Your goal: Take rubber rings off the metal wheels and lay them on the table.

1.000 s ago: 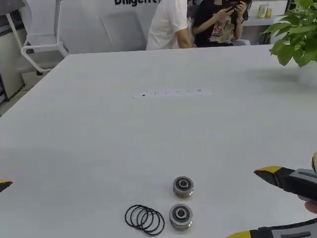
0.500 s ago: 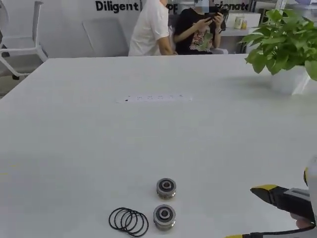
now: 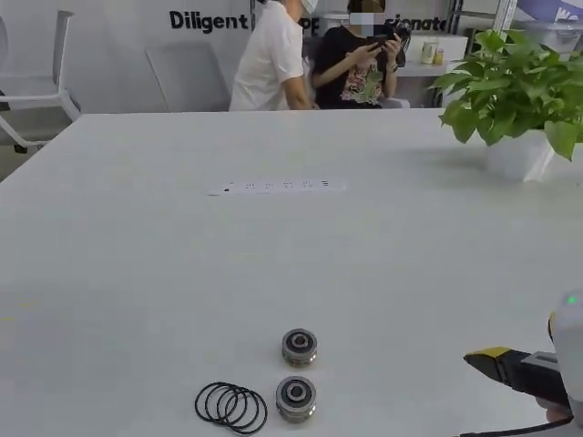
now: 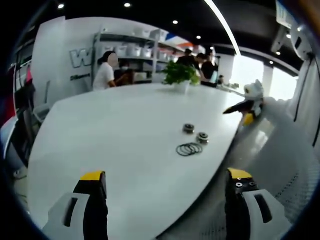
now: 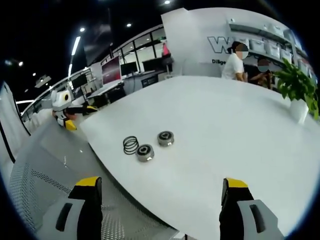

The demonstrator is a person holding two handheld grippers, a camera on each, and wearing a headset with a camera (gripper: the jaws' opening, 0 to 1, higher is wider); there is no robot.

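rubber rings (image 3: pixel 231 406): a small bunch of thin black loops, overlapping, lying flat on the table (image 3: pixel 273 264) near its front edge
near wheel (image 3: pixel 296 398): just right of the rings, super close to them, can't tell if they actually touch. it lies flat, hub hole facing up
far wheel (image 3: pixel 300 347): right behind the near one, close to it with a small gap, also flat on the tabletop
rings on the wheels?: too small to tell tbh
right gripper (image 5: pixel 159 200): jaws wide apart with nothing between them. it's off to the right of the wheels, well apart from them, and in the head view its yellow-tipped jaw pokes in at the lower right corner
left gripper (image 4: pixel 165 195): jaws spread too, nothing held. it sits out past the table's edge, well away from the rings
power strip (image 3: pixel 278 187): white, lying flat about mid table, far behind the wheels
potted plant (image 3: pixel 510 91): leafy green, white pot, back right of the table
people (image 3: pixel 269 59): two at the far end, one in a white top, one in black
chair (image 3: pixel 36 82): white, back left, off the table
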